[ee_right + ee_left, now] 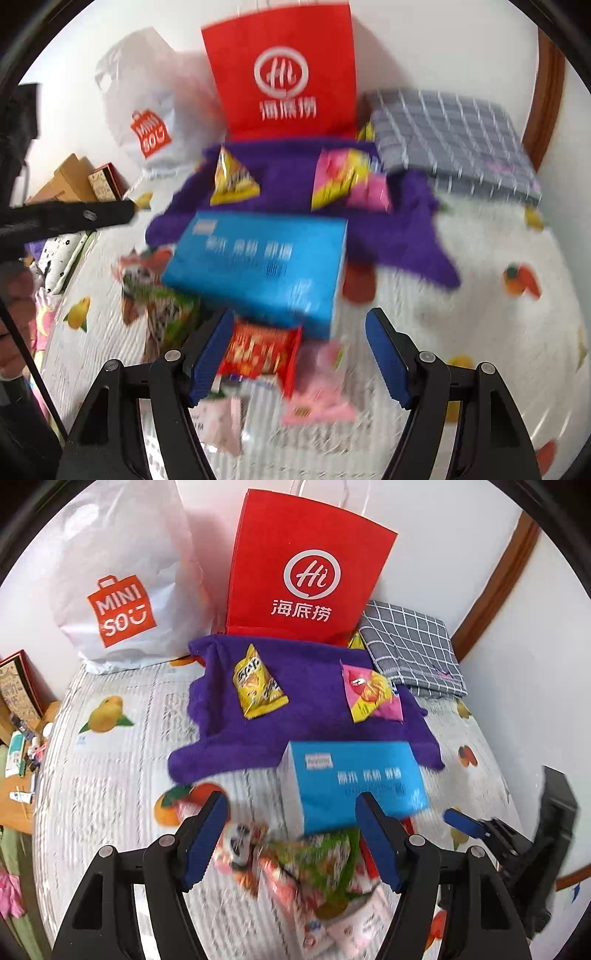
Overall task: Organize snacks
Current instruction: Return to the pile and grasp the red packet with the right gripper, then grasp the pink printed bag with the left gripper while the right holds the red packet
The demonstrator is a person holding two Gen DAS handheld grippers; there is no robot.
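Loose snack packets (295, 878) lie heaped nearest the left wrist camera, a blurred jumble of green, pink and white wrappers on the fruit-printed tablecloth (110, 775). Over them hangs the left gripper (295, 845), its blue-padded jaws spread apart with nothing pinched; the packets sit below the gap, and contact cannot be told. Just beyond the heap a blue box (354, 779) with white lettering rests partly on the packets, its far edge over a purple towel (306, 686). On the towel lie a yellow snack packet (258, 683) to the left and a pink-and-yellow snack packet (371, 694) to the right, apart from each other. Behind the towel a red paper bag (306, 565) stands upright against the wall, with a white Miniso bag (118, 583) to its left and a folded grey checked cloth (410, 650) to its right. The right gripper's blue tip shows at the right edge of this view.

From the right wrist, much blurred, the right gripper (299, 358) also stands with jaws spread and empty. A red snack packet (262, 350) lies beside its left pad, partly under the blue box, and a pink wrapper (321, 387) lies below the gap between the jaws. More packets spill out to the left of the box.
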